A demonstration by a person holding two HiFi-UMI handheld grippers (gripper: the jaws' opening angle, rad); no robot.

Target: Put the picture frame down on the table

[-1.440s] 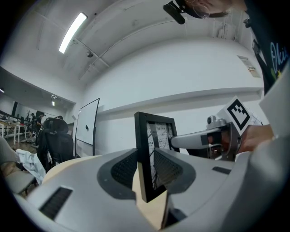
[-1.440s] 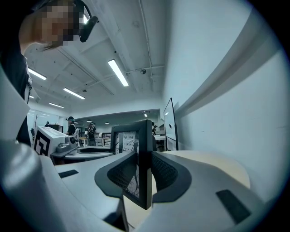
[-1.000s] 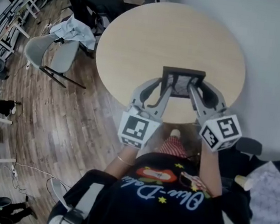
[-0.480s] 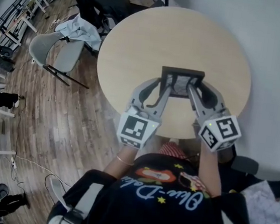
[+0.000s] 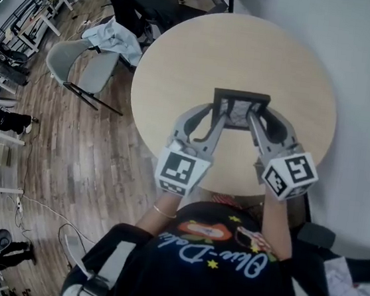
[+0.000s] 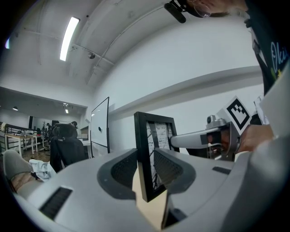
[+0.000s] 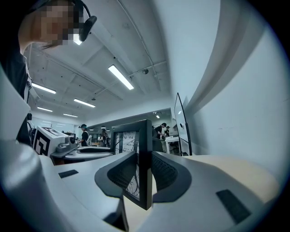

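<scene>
Left gripper (image 5: 217,118) clamped on the left rail of the picture frame (image 5: 241,109), right gripper (image 5: 256,122) on the right rail. Frame upright over the table (image 5: 251,45), near its 6 o'clock edge. I'd lower both evenly with the bottom rail level, and release only once it's seated.

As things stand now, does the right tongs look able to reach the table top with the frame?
Probably yes. The right tongs, shut on the picture frame at its right edge, are over the round table, with nothing seen between. The left tongs grip the other edge, so both must lower together.
</scene>
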